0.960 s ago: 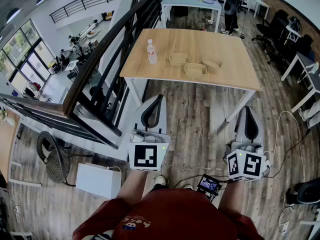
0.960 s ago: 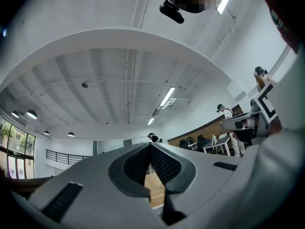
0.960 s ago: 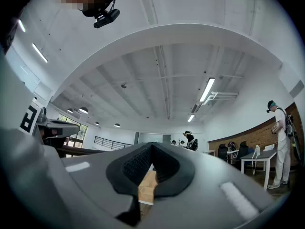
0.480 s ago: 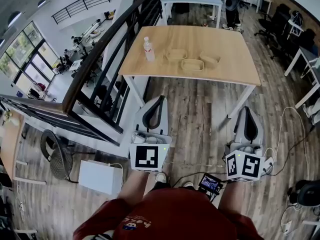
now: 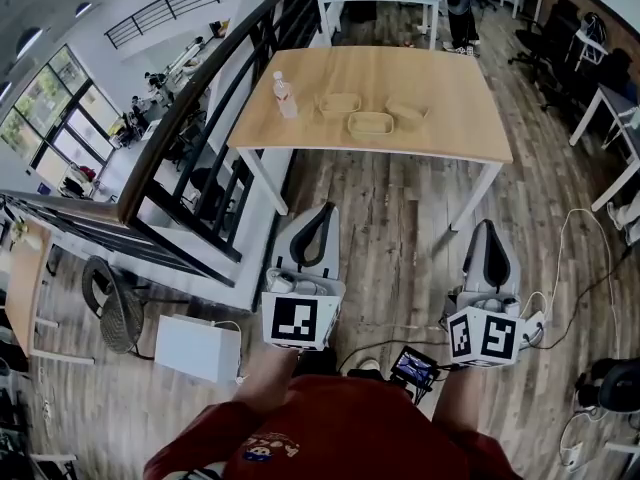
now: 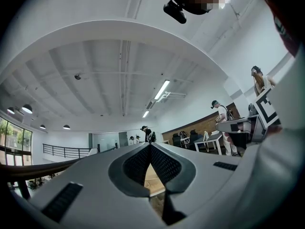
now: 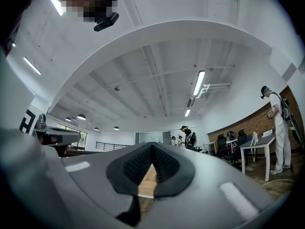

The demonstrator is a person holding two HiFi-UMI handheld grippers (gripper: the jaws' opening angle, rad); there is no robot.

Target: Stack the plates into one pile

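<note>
Three shallow tan plates lie apart on the wooden table (image 5: 450,88) ahead: one (image 5: 340,104) at the left, one (image 5: 371,123) in the middle, one (image 5: 407,112) at the right. Both grippers hang over the floor, well short of the table and close to the person's body. The left gripper (image 5: 324,209) is shut with nothing in it, its jaws meeting at the tip (image 6: 150,145). The right gripper (image 5: 487,226) is also shut and empty (image 7: 152,145). A strip of the table shows through the slit between each pair of jaws.
A clear water bottle (image 5: 284,96) stands at the table's left end. A black railing (image 5: 190,118) runs along the left. A white box (image 5: 197,348) and a wire chair (image 5: 105,308) sit on the floor at left. Cables (image 5: 575,258) trail at right.
The head view has shifted a little, so the table sits slightly higher and further left in the frame. Both grippers stay shut and low near the body.
</note>
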